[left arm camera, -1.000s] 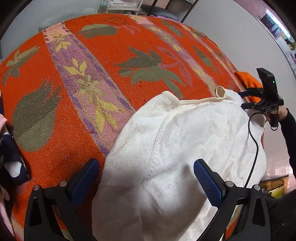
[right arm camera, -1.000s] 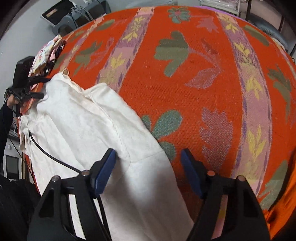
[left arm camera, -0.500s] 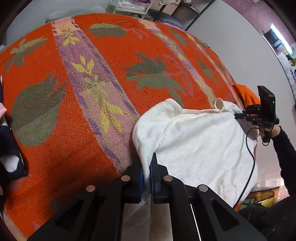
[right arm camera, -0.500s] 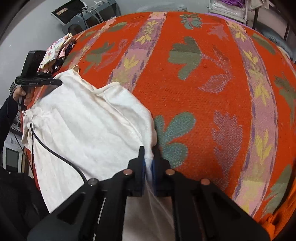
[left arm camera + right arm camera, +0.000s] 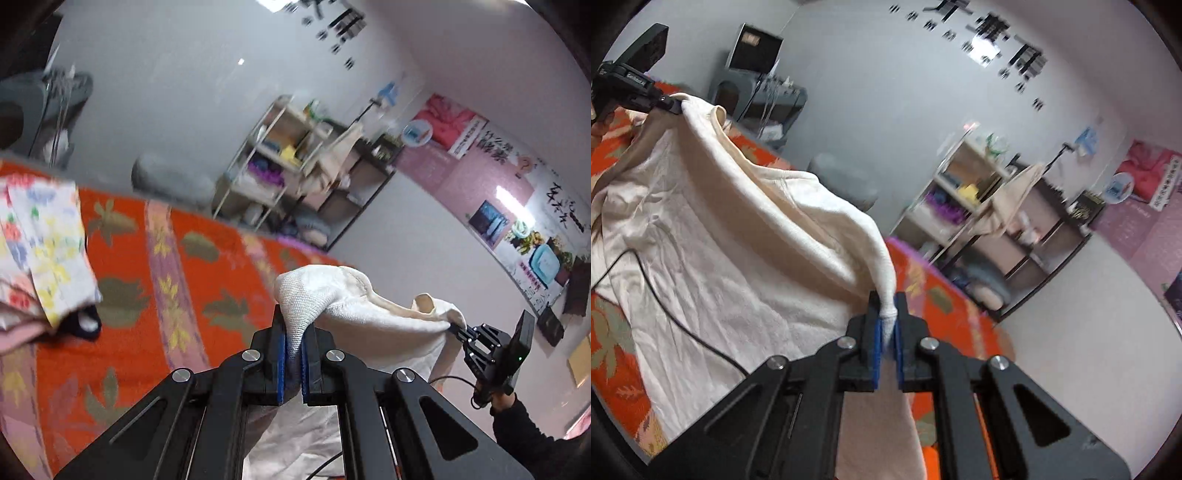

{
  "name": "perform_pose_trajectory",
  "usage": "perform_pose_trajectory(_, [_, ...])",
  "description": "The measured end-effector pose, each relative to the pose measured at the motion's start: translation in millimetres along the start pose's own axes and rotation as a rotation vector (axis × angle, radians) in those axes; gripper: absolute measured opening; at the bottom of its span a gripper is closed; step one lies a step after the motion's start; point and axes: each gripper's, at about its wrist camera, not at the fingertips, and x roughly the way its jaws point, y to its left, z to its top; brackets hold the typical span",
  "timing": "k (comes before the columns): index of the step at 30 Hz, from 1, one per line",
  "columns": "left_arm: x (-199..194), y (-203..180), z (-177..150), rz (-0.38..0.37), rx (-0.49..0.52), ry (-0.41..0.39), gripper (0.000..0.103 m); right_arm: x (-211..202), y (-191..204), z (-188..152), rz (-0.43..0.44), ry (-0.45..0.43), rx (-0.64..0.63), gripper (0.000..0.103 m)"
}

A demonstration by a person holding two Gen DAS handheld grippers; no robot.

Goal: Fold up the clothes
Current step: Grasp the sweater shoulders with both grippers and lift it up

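A cream knit garment [image 5: 332, 299] hangs lifted over the orange flowered bedspread [image 5: 147, 288]. In the left wrist view my left gripper [image 5: 293, 350] is shut on a bunched corner of it. The fabric stretches rightward to my right gripper [image 5: 458, 330], which pinches the other corner. In the right wrist view the right gripper [image 5: 886, 332] is shut on a fold of the garment [image 5: 720, 229]. The cloth rises from there to the left gripper [image 5: 674, 105] at the upper left, and its lower part drapes down onto the bedspread [image 5: 613, 369].
A pile of flowered and pink clothes [image 5: 44, 251] lies on the bedspread at the left. A black cable [image 5: 665, 314] trails across the garment. An open shelf unit [image 5: 979, 206] and a grey wall stand beyond the bed. A dark sleeve [image 5: 524, 432] holds the right gripper.
Both grippers went from open over the flat garment to shut on its edge. They then rose and tilted up, lifting the cloth off the bedspread.
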Motion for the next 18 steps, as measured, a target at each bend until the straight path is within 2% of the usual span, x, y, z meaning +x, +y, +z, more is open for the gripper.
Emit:
perform_pose_trajectory(3, [-51.9, -65.1, 31.2, -0.023, 0.151, -0.18, 0.004, -56.4, -26.7, 29.1, -0.19, -0.166, -0.021, 0.006])
perform_pose_trajectory(6, [-103.3, -131.6, 46.9, 0.011, 0.329, -0.349, 0.004, -111.4, -55.6, 52.3, -0.325, -0.309, 0.003, 0.005])
perform_pose_trajectory(8, [-132.9, -172.0, 51.4, 0.033, 0.42, -0.452, 0.004, -144.1, -71.2, 63.5, -0.399, -0.387, 0.022, 0.006])
perform_pose_trajectory(12, [-178.8, -225.1, 55.1, 0.076, 0.523, -0.617, 0.004, -195.4, -91.1, 78.3, -0.511, -0.498, 0.039, 0.006])
perform_pose_trajectory(15, [-200.0, -256.6, 62.3, 0.111, 0.607, -0.671, 0.004, -224.0, -97.0, 84.2, -0.57, -0.547, 0.039, 0.006])
perform_pose_trajectory(18, [-211.5, -276.7, 73.4, 0.135, 0.676, -0.658, 0.004, -244.0, -105.6, 90.0, -0.617, -0.576, 0.035, 0.006])
